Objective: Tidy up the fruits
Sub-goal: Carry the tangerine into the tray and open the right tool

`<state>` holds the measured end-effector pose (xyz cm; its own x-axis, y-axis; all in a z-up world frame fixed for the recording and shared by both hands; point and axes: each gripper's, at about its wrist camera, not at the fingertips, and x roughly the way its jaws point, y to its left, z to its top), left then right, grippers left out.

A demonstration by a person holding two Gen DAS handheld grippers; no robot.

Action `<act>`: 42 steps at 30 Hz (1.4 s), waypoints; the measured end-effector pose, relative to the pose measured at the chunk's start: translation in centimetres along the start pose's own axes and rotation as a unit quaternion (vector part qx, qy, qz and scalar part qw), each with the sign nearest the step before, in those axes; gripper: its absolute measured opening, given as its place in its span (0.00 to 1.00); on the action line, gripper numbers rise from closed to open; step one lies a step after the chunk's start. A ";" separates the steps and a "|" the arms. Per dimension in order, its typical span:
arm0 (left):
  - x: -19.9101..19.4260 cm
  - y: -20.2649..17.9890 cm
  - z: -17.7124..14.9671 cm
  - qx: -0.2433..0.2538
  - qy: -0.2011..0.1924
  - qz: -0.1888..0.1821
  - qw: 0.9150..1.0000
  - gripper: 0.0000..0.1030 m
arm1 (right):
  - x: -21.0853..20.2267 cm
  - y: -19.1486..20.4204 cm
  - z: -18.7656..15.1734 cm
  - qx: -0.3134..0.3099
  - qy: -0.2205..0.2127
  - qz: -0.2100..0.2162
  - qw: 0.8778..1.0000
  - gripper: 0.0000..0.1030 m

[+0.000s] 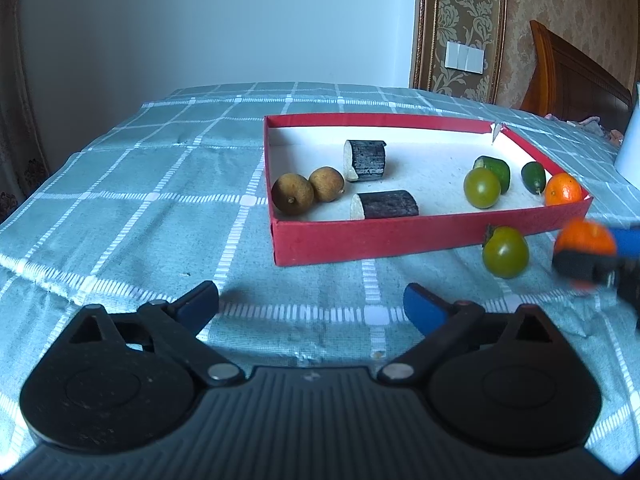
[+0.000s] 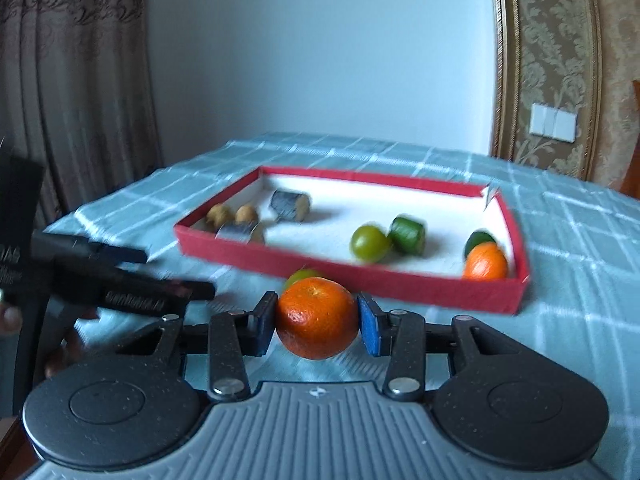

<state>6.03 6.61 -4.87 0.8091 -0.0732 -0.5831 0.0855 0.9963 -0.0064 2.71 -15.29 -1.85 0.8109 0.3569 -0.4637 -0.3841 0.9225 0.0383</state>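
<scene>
The right gripper [image 2: 317, 318] holds a small orange [image 2: 316, 318] between its two pads, lifted over the checked cloth [image 1: 160, 200] just before the near wall of the red box [image 1: 380, 236]. The left gripper [image 1: 311, 300] stands wide open with nothing in it and is lower on the cloth, near the box. Inside the box there are two brown fruits [image 1: 306, 192], two dark cut pieces [image 1: 366, 160], a green tomato [image 1: 482, 187], two green cucumber pieces [image 1: 495, 170] and a second orange [image 1: 563, 190] in the near right corner. One more green tomato [image 1: 505, 252] lies outside, touching or almost touching the box wall. I think the orange goes next to the second one, so it must pass over the wall; if it goes too low, it can hit the edge and push the light box. The orange is round and held only at two sides, so it can slip out with a quick move. If it drops, it can roll and knock the tomato away. On the left gripper's arm there is white writing, but it is too blurred to read.
</scene>
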 end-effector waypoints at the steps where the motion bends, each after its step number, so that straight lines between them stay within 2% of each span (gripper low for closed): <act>1: 0.0 0.0 0.0 0.000 0.000 0.000 1.000 0.96 | 0.1 -0.3 0.4 0.003 -0.006 -0.005 1.000 0.41; 6: 0.0 0.0 0.0 0.000 0.000 -0.001 1.000 0.97 | 1.4 -2.0 2.3 0.006 -0.026 -0.041 0.999 0.41; 14: 0.1 0.0 0.0 -0.001 0.001 -0.002 1.000 0.98 | 6.0 -5.3 3.8 0.033 0.006 -0.082 0.996 0.41; 24: 0.1 0.0 0.0 0.000 0.001 -0.002 1.000 0.98 | 8.1 -6.0 3.7 0.036 0.027 -0.097 0.994 0.41; 42: 0.1 -0.2 0.0 0.001 0.004 -0.001 1.000 1.00 | 8.0 -4.7 3.2 0.008 0.037 -0.109 0.993 0.41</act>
<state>6.12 6.42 -4.93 0.8046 -0.0755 -0.5890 0.0890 0.9960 -0.0061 12.47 -16.32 -2.89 0.8390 0.1377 -0.5264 -0.1954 0.9792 -0.0554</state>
